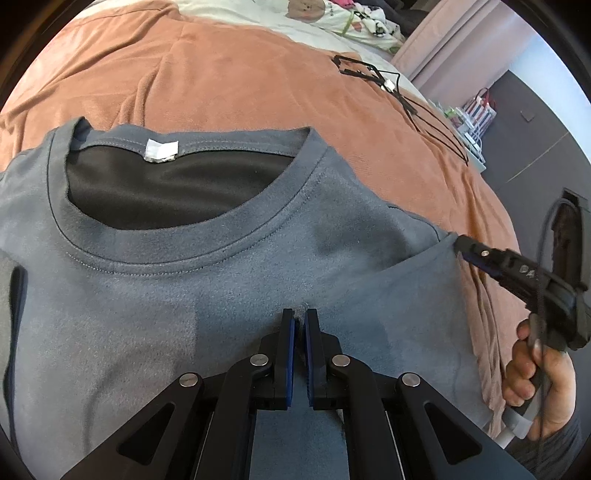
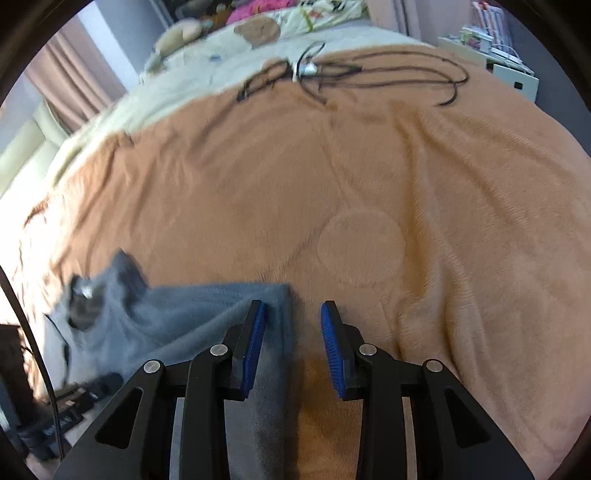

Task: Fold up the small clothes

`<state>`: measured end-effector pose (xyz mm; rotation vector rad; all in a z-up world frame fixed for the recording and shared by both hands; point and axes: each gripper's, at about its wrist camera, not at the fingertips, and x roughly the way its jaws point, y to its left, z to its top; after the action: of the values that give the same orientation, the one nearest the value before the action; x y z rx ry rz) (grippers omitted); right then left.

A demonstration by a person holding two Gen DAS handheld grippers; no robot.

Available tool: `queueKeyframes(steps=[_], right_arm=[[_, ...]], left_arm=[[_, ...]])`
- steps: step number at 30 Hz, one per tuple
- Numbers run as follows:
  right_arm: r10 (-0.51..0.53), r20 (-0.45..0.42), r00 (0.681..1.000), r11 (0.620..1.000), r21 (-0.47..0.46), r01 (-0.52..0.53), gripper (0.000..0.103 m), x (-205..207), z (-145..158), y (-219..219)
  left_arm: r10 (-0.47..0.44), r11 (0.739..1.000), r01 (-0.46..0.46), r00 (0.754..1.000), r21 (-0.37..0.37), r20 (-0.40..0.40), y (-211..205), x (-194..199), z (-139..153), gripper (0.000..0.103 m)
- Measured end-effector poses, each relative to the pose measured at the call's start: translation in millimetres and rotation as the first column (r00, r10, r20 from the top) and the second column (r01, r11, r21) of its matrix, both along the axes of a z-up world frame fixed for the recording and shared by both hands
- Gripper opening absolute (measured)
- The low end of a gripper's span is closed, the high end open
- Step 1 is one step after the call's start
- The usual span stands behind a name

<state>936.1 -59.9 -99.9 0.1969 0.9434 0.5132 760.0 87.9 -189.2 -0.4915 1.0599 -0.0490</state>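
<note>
Mid-fold on the bed: left claw pinches grey tee, right claw partly open, holding nothing; next, regrip sleeve edge w/ right.

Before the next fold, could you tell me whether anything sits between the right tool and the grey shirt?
Nothing visible does. The right tool is open right at the grey shirt's edge, on the orange blanket; the black cables lie far beyond.

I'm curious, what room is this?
Probably a bedroom: a grey T-shirt lies on a bed's orange blanket, with patterned bedding and a curtain behind.
</note>
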Motion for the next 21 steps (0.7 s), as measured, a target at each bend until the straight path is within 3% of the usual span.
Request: queueKeyframes(steps=[3, 7, 9, 21], right_arm=[[0.035, -0.031, 0.999, 0.999, 0.019, -0.035, 0.029, -9.3, -0.8, -8.4], [0.069, -0.053, 0.996, 0.997, 0.022, -0.068, 0.029, -26.9, -3.5, -22.9], [0.071, -0.062, 0.996, 0.997, 0.024, -0.069, 0.029, -37.6, -4.5, -33.4], [0.157, -0.095, 0.983, 0.988, 0.023, -0.155, 0.029, -98.5, -7.9, -64.2]], left_arm=[[0.014, 1.0, -0.015, 1.0, -0.023, -0.021, 1.5, -2.1, 0.5, 0.011], [0.019, 0.999, -0.02, 1.0, -0.037, -0.02, -3.2, -11.3, 7.2, 0.036], [0.013, 0.999, -0.014, 1.0, -0.031, -0.012, -7.7, -16.5, 11.4, 0.04], [-0.029, 0.999, 0.028, 0.999, -0.025, -0.016, -40.3, -55.1, 22.8, 0.04]])
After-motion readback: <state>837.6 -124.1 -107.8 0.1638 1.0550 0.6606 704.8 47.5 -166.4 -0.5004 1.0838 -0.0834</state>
